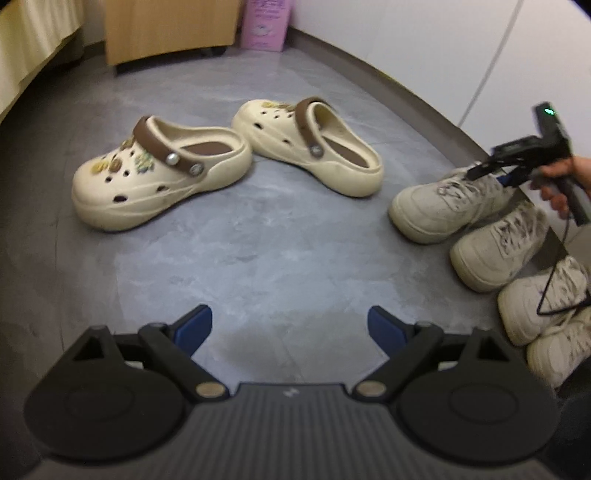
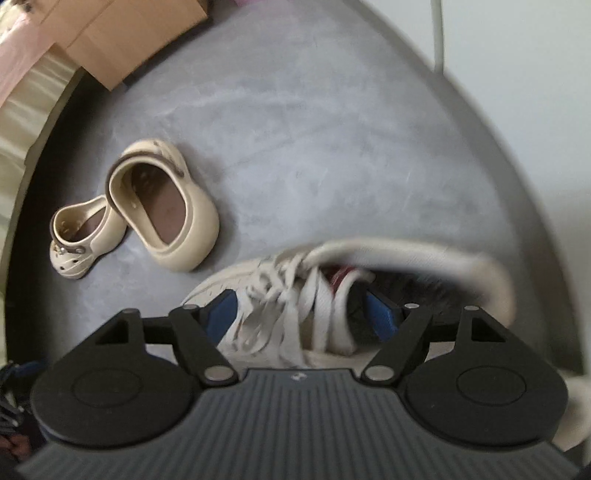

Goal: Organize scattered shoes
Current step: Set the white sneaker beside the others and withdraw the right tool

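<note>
Grey floor by the wall: the sneaker [image 2: 295, 295] sits at the end of the row, my right tongs [image 2: 301, 310] spread around its laces, not pinching. Pulling away carelessly could snag a lace and drag it crooked. Left tongs [image 1: 290, 325] hang wide and empty, both clogs [image 1: 159, 173] loose mid-floor.

Legible text: none that you can read. The pink bag [image 1: 265, 23] by the far wall carries printed lettering and a round emblem, but both are too blurred to make out. A small pale mark sits on the ribbed body of each gripper, too tiny to identify. The shoes show no readable brand.
</note>
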A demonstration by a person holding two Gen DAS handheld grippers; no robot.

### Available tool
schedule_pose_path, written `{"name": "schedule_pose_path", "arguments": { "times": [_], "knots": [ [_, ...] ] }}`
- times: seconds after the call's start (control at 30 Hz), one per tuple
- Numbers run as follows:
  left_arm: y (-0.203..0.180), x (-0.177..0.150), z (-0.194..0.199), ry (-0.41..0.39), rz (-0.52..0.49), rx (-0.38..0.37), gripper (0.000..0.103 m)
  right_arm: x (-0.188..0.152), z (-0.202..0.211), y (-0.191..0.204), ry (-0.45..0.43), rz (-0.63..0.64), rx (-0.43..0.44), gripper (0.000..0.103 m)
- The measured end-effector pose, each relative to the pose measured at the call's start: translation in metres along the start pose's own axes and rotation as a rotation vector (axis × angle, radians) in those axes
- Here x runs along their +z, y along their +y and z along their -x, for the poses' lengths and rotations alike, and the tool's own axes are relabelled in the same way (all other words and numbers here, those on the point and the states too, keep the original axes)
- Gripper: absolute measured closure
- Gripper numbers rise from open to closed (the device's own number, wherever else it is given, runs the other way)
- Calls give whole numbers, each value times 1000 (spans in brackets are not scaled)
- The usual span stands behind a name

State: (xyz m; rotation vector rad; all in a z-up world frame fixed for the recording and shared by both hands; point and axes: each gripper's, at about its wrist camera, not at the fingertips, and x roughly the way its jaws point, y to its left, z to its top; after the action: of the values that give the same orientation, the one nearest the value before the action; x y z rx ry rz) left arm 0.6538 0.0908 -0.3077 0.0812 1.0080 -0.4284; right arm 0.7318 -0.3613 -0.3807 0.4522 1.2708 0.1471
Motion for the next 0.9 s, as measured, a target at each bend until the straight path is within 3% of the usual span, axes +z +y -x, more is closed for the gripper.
{"name": "schedule_pose_path", "arguments": {
  "times": [0.07,0.2,0.23,0.43,0.77,0.9],
  "knots": [
    [-2,-1,-2,12,-6,0,9,-2,-14,7,22,55,-21,25],
    [-2,0,-4,19,0,-3,9,-1,-15,23,46,117,-39,52],
    [-2,-1,-4,19,0,-3,9,0,-13,27,50,136,-49,63],
    [-1,-3,-5,27,1,-3,9,-1,-13,36,103,290,-109,66],
    [2,-3,-6,31,27,-7,9,13,-6,6,86,235,-142,66],
    [4,-2,-5,38,72,-12,9,17,-2,-6,76,217,-150,61]
  ]
}}
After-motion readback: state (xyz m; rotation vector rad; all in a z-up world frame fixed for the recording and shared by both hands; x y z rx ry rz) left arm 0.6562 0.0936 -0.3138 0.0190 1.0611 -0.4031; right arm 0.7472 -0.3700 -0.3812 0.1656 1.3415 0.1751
